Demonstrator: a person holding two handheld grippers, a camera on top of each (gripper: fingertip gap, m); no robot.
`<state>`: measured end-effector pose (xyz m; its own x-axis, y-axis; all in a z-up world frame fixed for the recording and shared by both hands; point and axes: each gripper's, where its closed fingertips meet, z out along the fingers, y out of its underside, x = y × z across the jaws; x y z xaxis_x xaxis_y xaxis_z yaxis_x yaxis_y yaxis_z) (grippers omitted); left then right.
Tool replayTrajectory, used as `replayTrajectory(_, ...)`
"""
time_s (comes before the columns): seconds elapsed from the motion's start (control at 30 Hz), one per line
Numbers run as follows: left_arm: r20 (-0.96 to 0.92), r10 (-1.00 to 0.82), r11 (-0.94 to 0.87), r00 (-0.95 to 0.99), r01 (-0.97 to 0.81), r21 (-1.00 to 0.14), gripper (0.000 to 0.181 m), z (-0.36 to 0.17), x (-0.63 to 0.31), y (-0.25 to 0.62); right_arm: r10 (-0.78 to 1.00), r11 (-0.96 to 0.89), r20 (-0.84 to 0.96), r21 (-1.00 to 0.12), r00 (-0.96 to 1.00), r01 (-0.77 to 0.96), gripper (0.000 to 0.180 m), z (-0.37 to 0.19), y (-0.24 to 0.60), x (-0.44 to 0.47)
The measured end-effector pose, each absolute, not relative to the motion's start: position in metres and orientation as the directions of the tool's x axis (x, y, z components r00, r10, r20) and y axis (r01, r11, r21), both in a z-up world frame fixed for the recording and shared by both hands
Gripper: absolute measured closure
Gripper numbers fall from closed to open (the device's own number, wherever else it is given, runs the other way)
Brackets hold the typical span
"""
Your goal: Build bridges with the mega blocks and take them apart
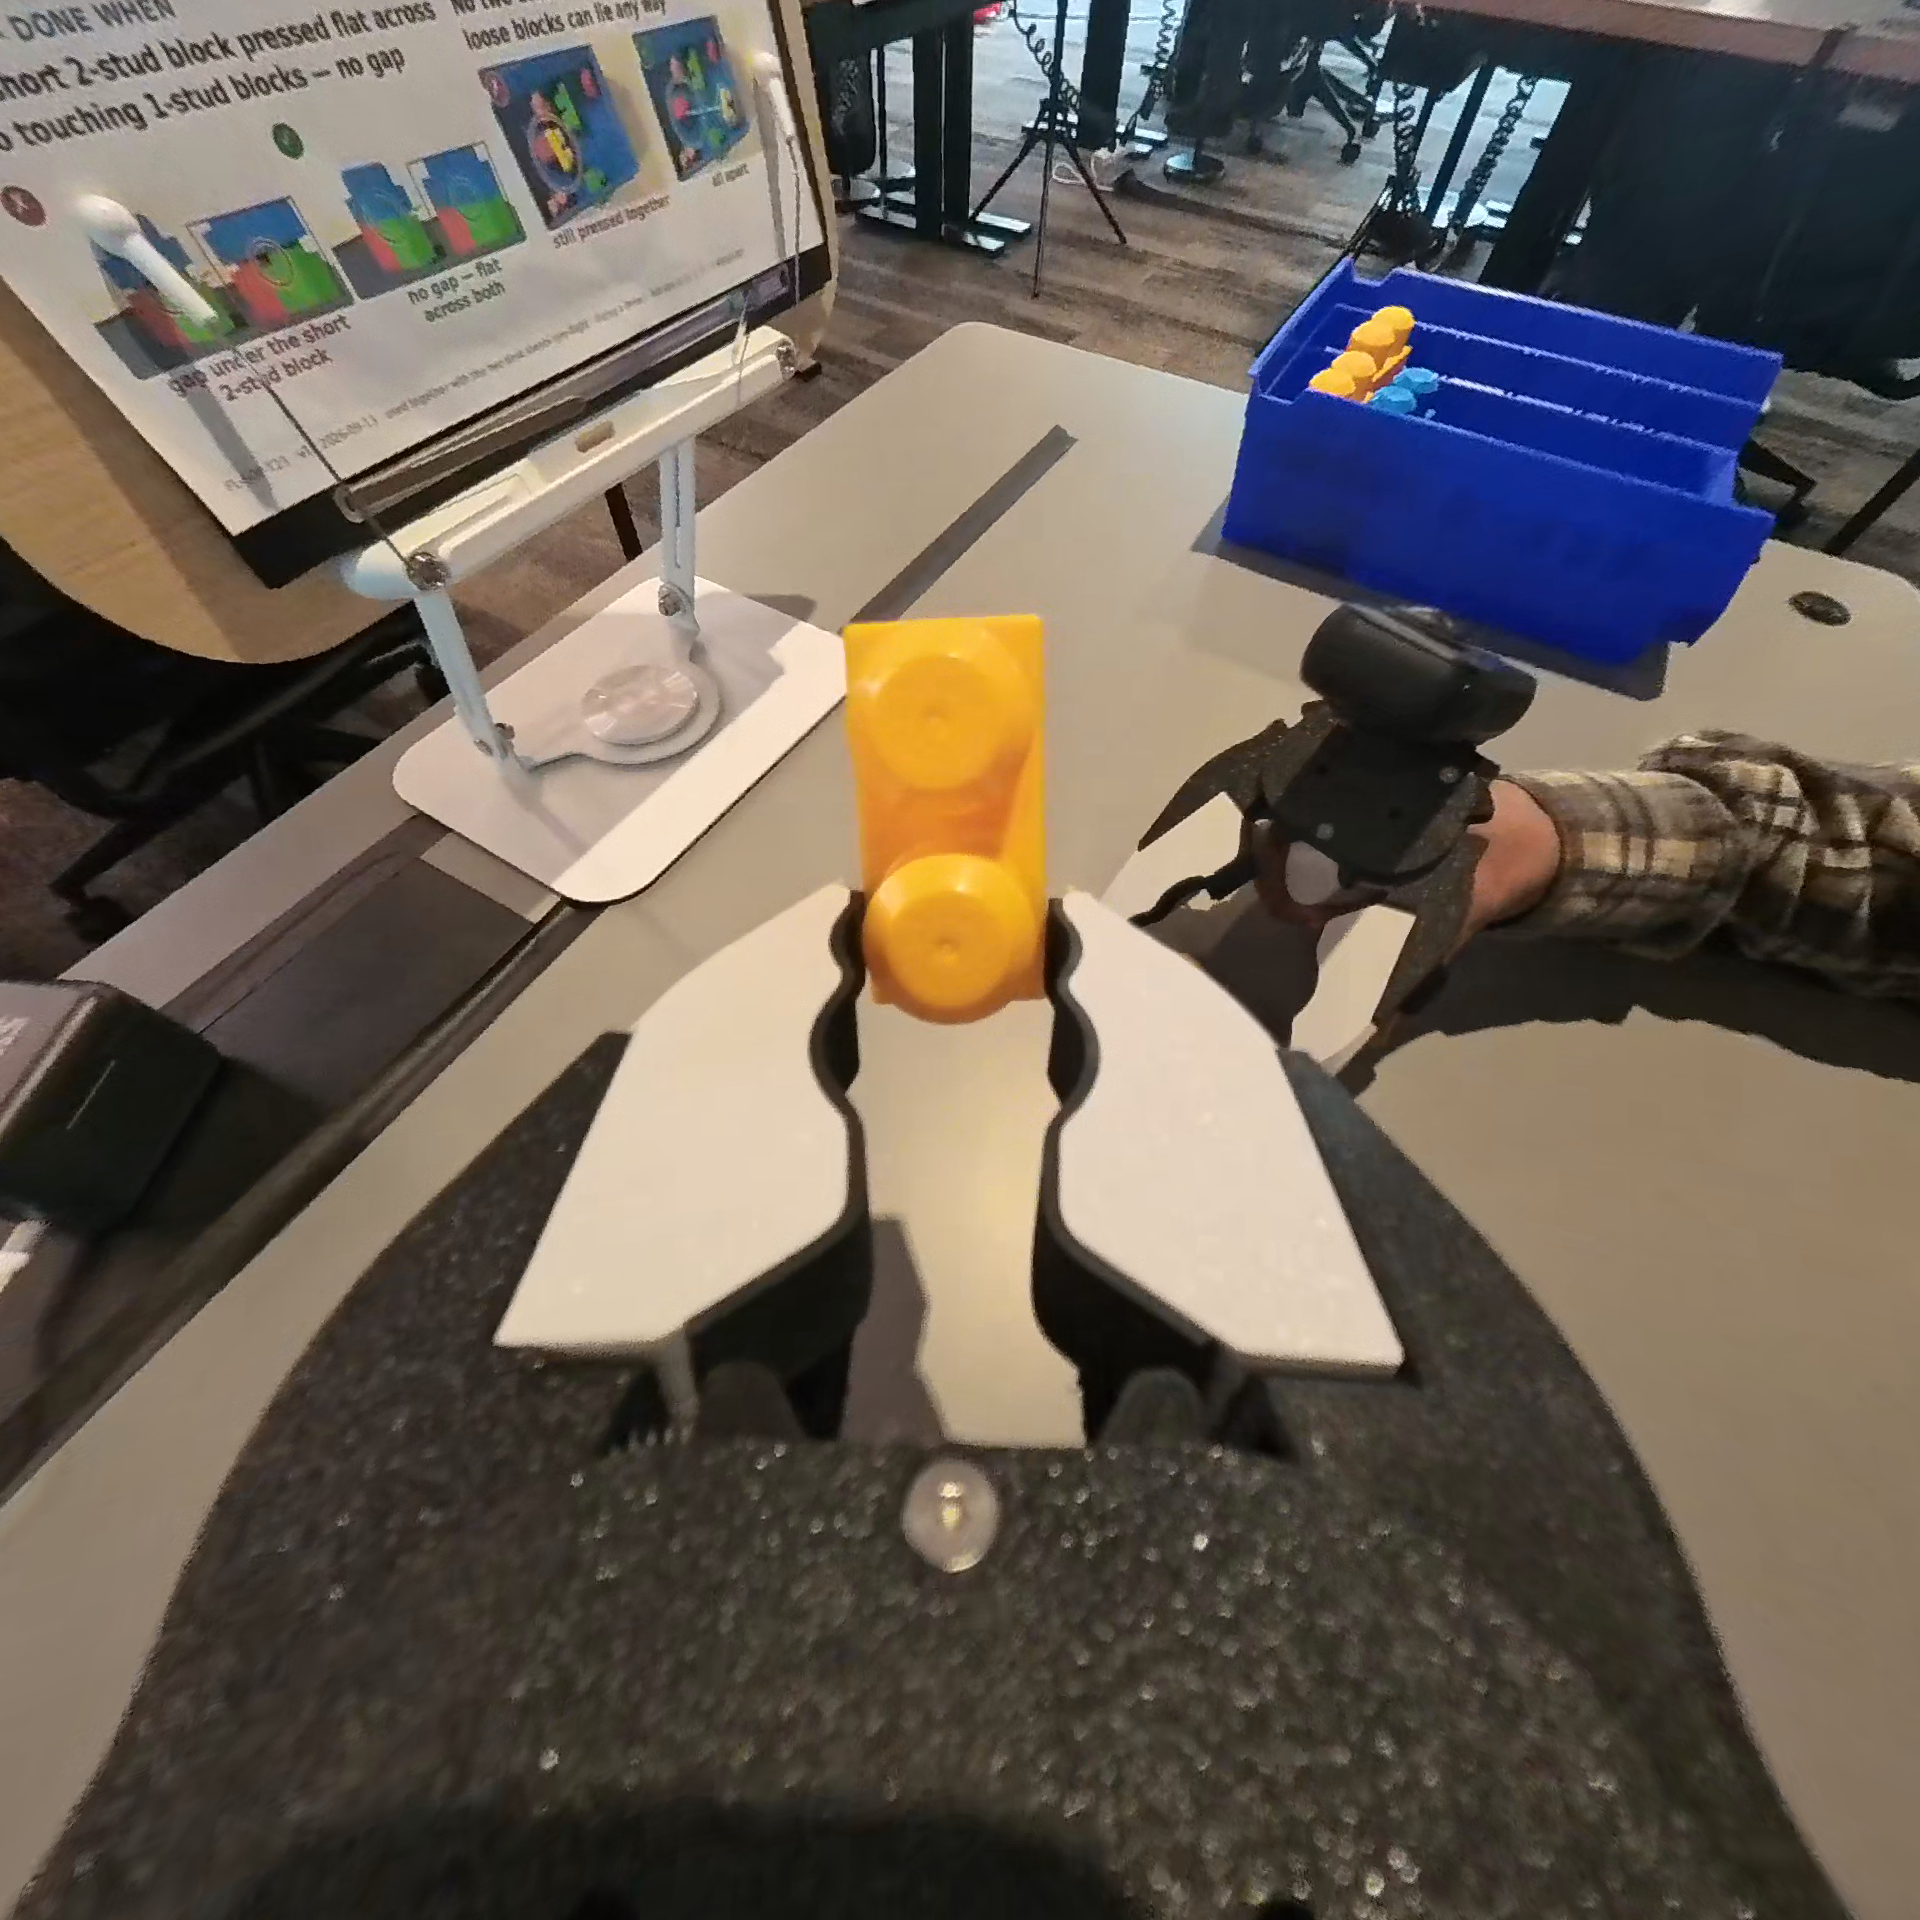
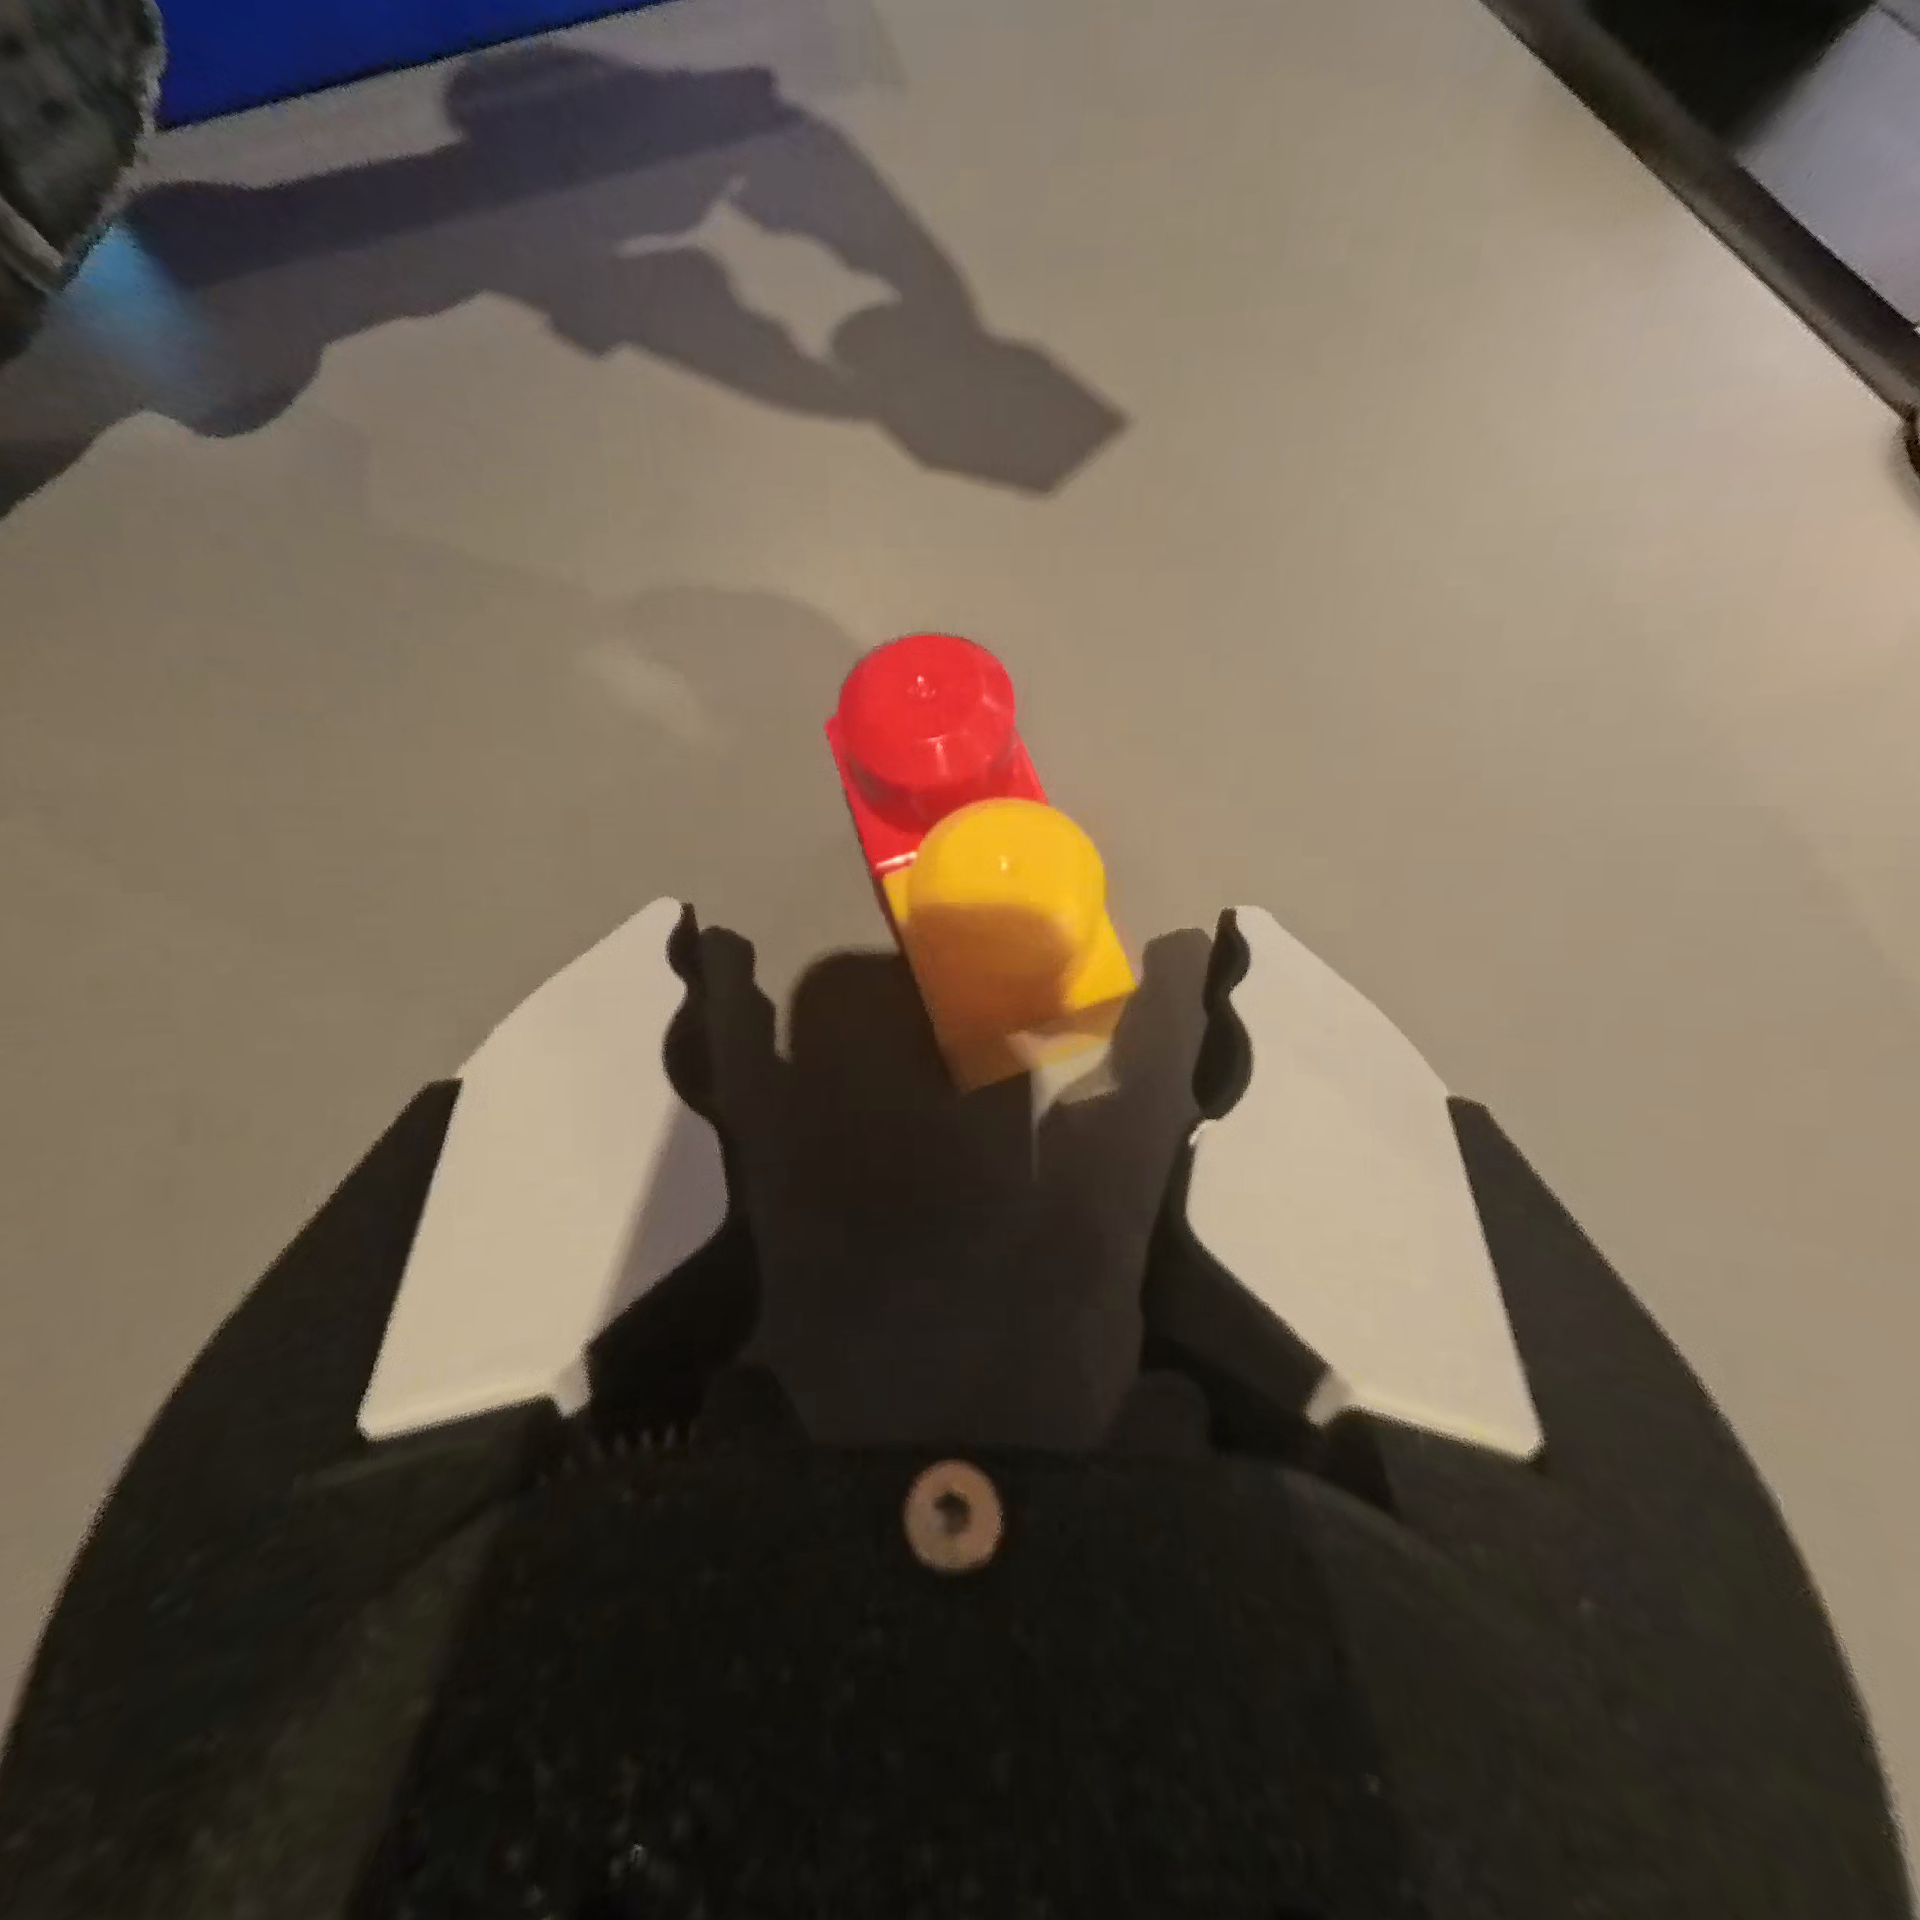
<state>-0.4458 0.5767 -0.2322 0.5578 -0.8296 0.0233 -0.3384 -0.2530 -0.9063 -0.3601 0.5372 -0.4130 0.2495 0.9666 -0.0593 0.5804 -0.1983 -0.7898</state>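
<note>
Altogether two one-stud blocks (image 2: 966,831), touching

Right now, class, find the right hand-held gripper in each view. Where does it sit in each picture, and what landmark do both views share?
Left wrist view: the right hand-held gripper is at mid-right, seen from behind, fingers pointing down at the table.
Right wrist view: the gripper fills the lower half, open, over the yellow block and the red block.
Shared landmark: the blue bin, top-left corner in the right wrist view.
</note>
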Motion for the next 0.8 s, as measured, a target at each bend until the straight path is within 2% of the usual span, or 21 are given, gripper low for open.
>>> replayTrajectory(0.47,-0.014,-0.821,-0.232,0.571,-0.355,-0.906,0.148,-0.231,-0.449,0.579,0.983,-0.145,-0.032,-0.734,0.179,0.663,0.113,-0.426,0.535,-0.366)
replayTrajectory(0.63,-0.016,-0.822,-0.231,0.569,-0.36,-0.904,0.148,-0.232,-0.448,0.58,0.981,-0.159,-0.039,-0.734,0.193,0.66,0.111,-0.426,0.537,-0.366)
replayTrajectory(0.73,-0.02,-0.823,-0.226,0.567,-0.359,-0.906,0.148,-0.23,-0.449,0.578,0.976,-0.165,-0.033,-0.759,0.215,0.63,0.1,-0.419,0.541,-0.362)
replayTrajectory(0.8,-0.025,-0.822,-0.219,0.569,-0.355,-0.909,0.148,-0.227,-0.451,0.578,0.975,-0.152,-0.003,-0.736,0.221,0.66,0.089,-0.417,0.545,-0.353)
